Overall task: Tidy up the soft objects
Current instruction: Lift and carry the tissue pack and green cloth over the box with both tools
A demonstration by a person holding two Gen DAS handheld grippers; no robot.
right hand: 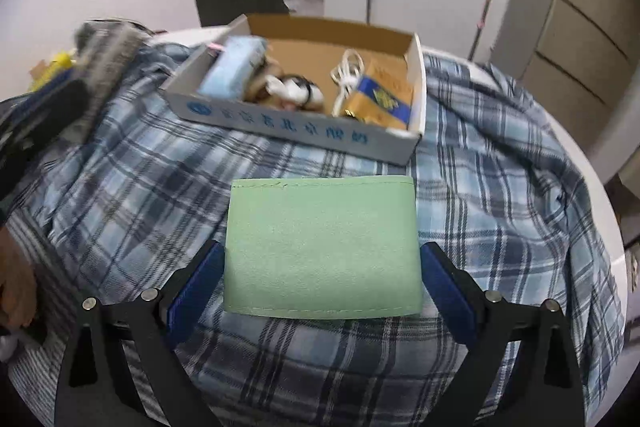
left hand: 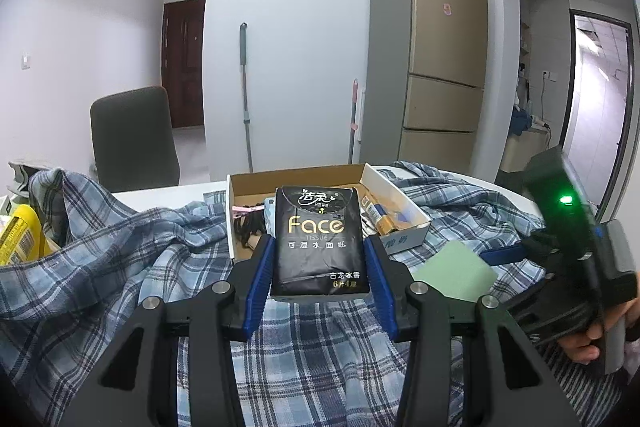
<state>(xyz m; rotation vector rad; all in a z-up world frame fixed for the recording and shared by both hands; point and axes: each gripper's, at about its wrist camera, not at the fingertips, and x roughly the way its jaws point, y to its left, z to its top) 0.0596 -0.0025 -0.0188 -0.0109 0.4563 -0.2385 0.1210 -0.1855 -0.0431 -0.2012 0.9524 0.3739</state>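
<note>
Now, L gripper [left hand: 319, 263]: you clamped the tissue pack [left hand: 319, 239], just short of the box [right hand: 416, 75].
R gripper [right hand: 322, 279]: jaws wide, straddled green cloth [right hand: 322, 247], no grip.
Risk: soft pack could've slipped if you'd tilted it.

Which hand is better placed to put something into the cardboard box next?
Left: its claw already grips the tissue pack before the box. The right claw stands open around the flat green cloth.

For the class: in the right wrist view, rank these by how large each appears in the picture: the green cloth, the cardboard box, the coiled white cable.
1. Cardboard box and green cloth: about alike, and the cloth lies nearer the camera, so unranked.
2. Coiled white cable: clearly smallest.
</note>
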